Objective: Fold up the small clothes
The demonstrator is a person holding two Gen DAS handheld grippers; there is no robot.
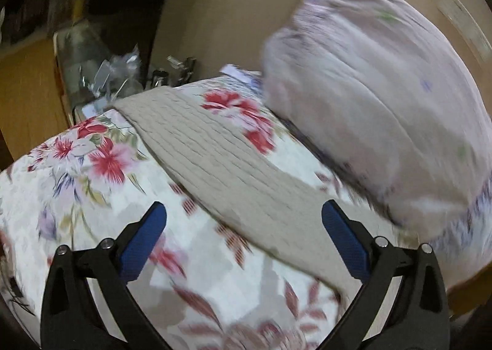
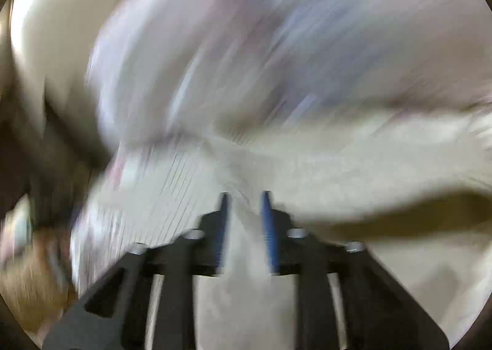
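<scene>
While your left tongs (image 1: 244, 216) gape wide and empty above the floral bedspread (image 1: 92, 184), beige ribbed garment (image 1: 215, 159) lying across it beside the lilac pillow (image 1: 378, 97), your right tongs (image 2: 245, 196) pinch blurred beige cloth (image 2: 246, 239).

Left gripper (image 1: 244, 217): jaws spread wide, blue pads (image 1: 140, 245) facing each other well apart, nothing between them. Right gripper (image 2: 245, 196): jaws drawn close, narrow gap remaining, pale cloth (image 2: 243, 242) pinched between the blue pads (image 2: 269, 233). View heavily blurred.
</scene>
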